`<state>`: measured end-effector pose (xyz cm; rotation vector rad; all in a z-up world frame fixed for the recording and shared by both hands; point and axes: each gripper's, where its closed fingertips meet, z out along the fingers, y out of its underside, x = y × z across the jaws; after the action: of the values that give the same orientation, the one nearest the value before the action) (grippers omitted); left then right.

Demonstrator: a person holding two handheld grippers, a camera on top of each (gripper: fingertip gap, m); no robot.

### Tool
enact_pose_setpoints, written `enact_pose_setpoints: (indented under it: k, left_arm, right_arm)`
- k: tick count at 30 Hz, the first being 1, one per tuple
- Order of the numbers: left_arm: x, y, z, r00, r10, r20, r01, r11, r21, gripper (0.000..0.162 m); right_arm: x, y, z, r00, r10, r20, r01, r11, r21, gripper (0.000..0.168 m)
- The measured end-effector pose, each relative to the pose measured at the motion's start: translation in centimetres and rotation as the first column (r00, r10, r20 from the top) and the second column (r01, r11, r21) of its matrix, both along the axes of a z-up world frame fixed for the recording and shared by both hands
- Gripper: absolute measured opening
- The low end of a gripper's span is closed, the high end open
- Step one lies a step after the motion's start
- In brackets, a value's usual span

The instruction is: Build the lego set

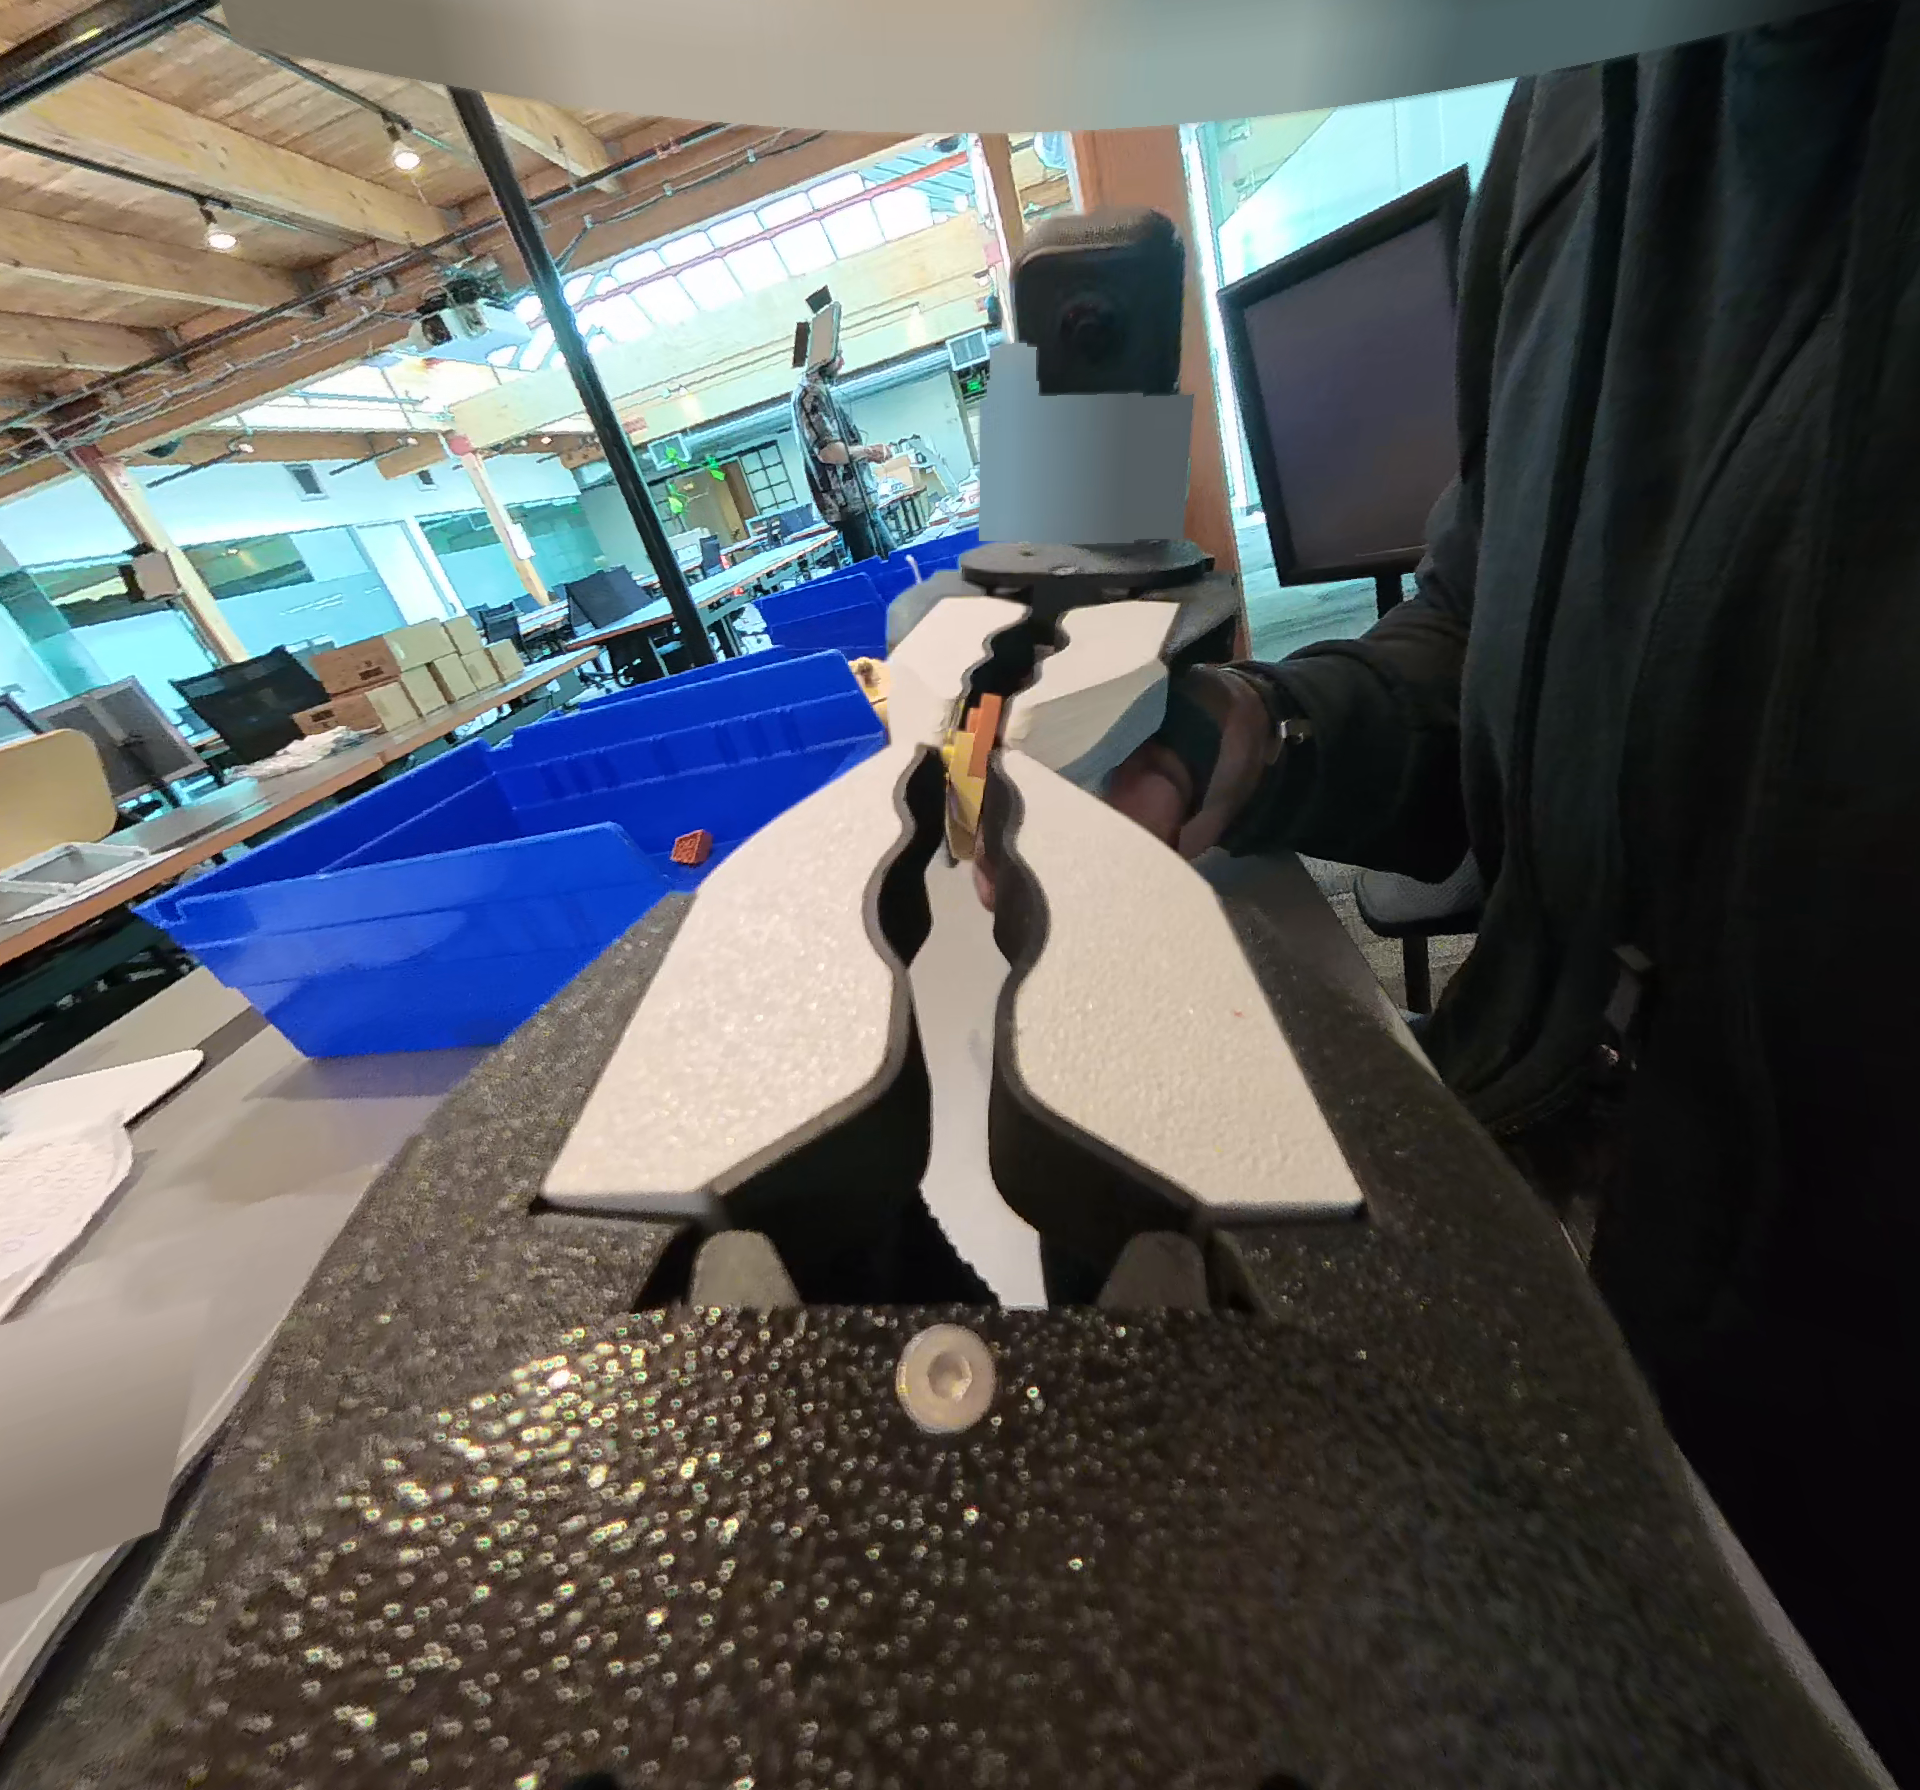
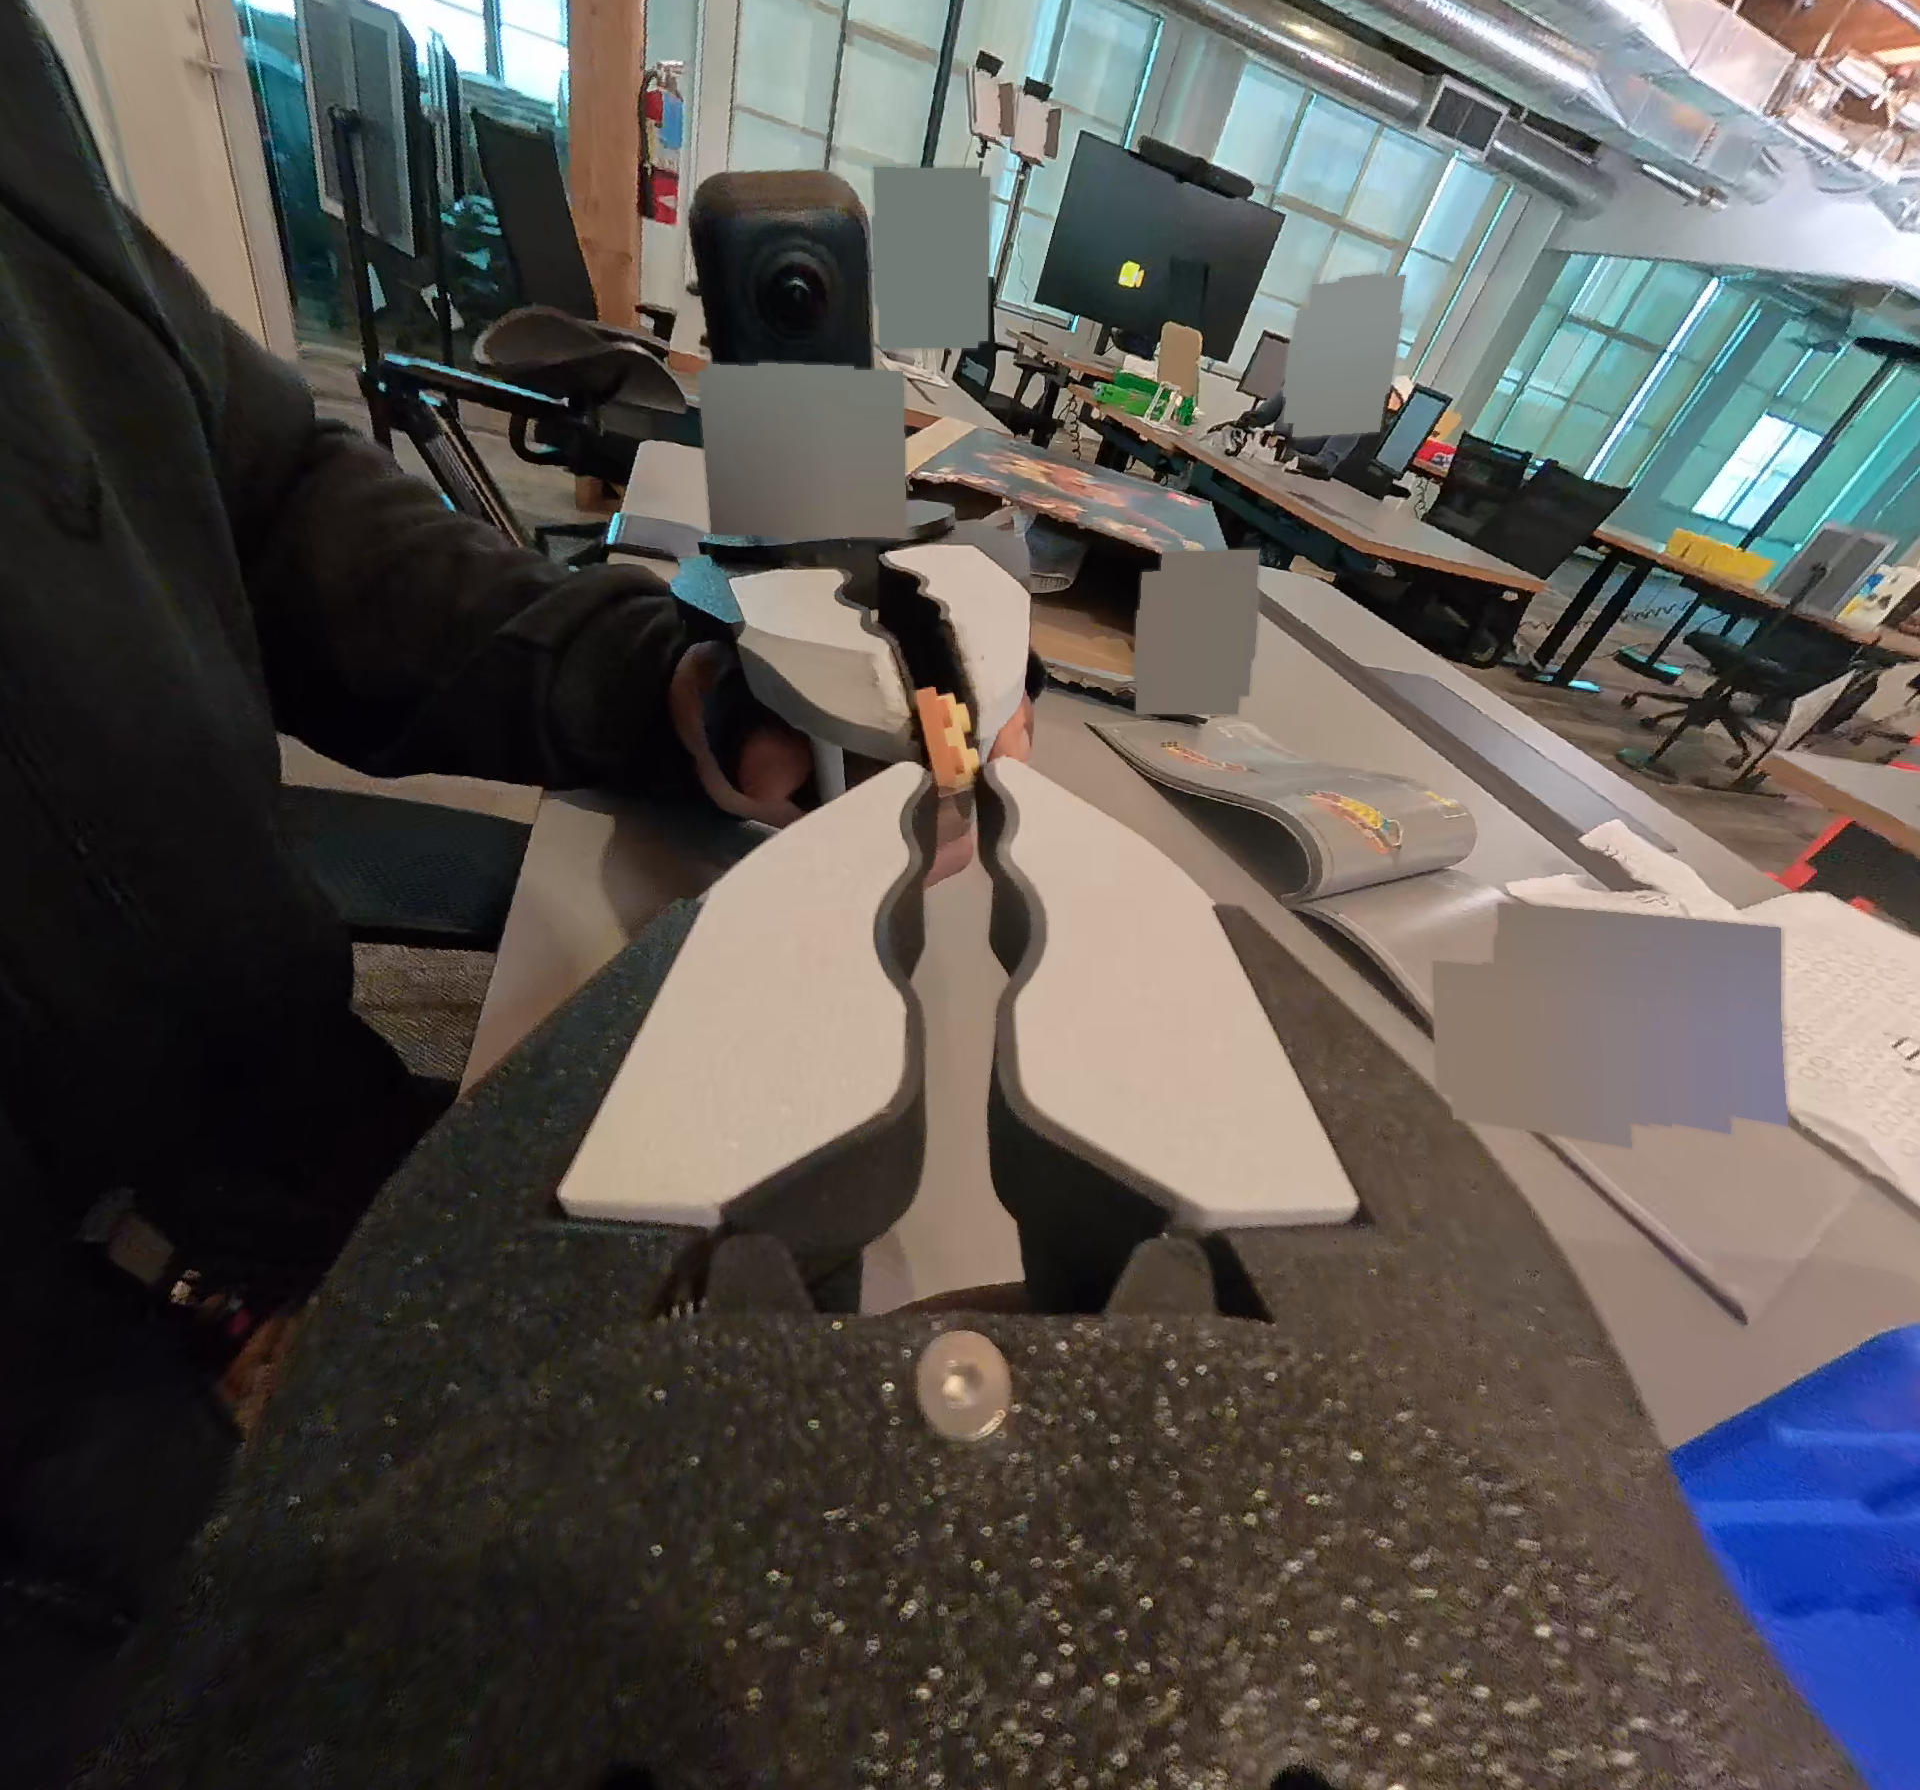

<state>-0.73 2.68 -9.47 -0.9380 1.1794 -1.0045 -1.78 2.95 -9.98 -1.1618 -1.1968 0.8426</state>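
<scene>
Both grippers meet tip to tip above the table [image 2: 1351, 660]. The left gripper [image 1: 961, 784] pinches a small orange-yellow lego piece [image 1: 968, 764], and the right gripper [image 2: 951, 790] clamps it too. Blue bins [image 1: 436, 909] sit at ten o'clock of the left one.

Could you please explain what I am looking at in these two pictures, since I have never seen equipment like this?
A person holds two hand-held claws, each with a camera looking along its fingers. One picture is from the left claw, the other from the right claw; each also shows the opposite claw facing it. They meet tip to tip over the table, around a small orange and yellow lego piece. It seems gripped by both. On the table lie blue bins, a loose red brick and an open booklet.
</scene>
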Motion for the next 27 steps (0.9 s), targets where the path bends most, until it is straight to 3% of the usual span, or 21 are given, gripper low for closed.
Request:
enact_pose_setpoints:
  k: [2,5,7,11,16,21,27]
  left_arm:
    - [0.0,0.3,-0.2,1.0,0.018,-0.023,-0.018,1.0,-0.013,0.008]
    - [0.0,0.7,-1.0,0.996,0.055,-0.075,-0.055,0.998,0.004,0.007]
    - [-0.1,0.7,-1.1,0.993,0.075,-0.091,-0.072,0.997,0.04,0.007]
    - [-0.2,1.4,-1.7,0.97,0.184,-0.158,-0.153,0.97,0.188,0.008]
    - [-0.4,2.2,-2.8,0.913,0.347,-0.216,-0.235,0.878,0.417,0.008]
    - [-0.6,2.2,-3.2,0.888,0.4,-0.225,-0.242,0.824,0.513,0.008]
    - [-0.6,2.5,-3.5,0.87,0.437,-0.228,-0.25,0.79,0.56,0.008]
  right_arm:
    - [0.1,0.2,-0.3,1.0,-0.002,-0.012,0.001,0.999,-0.049,0.007]
    - [0.5,0.2,-1.0,1.0,0.023,0.001,-0.023,0.994,-0.106,0.026]
    - [0.9,0.3,-1.1,0.999,0.033,-0.008,-0.034,0.984,-0.173,0.027]
    - [0.8,0.7,-2.4,0.997,0.062,0.037,-0.043,0.923,-0.383,0.027]
    - [0.4,1.0,-3.0,0.997,0.074,0.01,-0.055,0.815,-0.577,0.03]
    - [-0.1,1.4,-3.5,0.998,0.066,-0.001,-0.051,0.75,-0.66,0.028]
    - [-0.3,1.5,-3.5,0.998,0.066,-0.024,-0.065,0.738,-0.671,0.017]
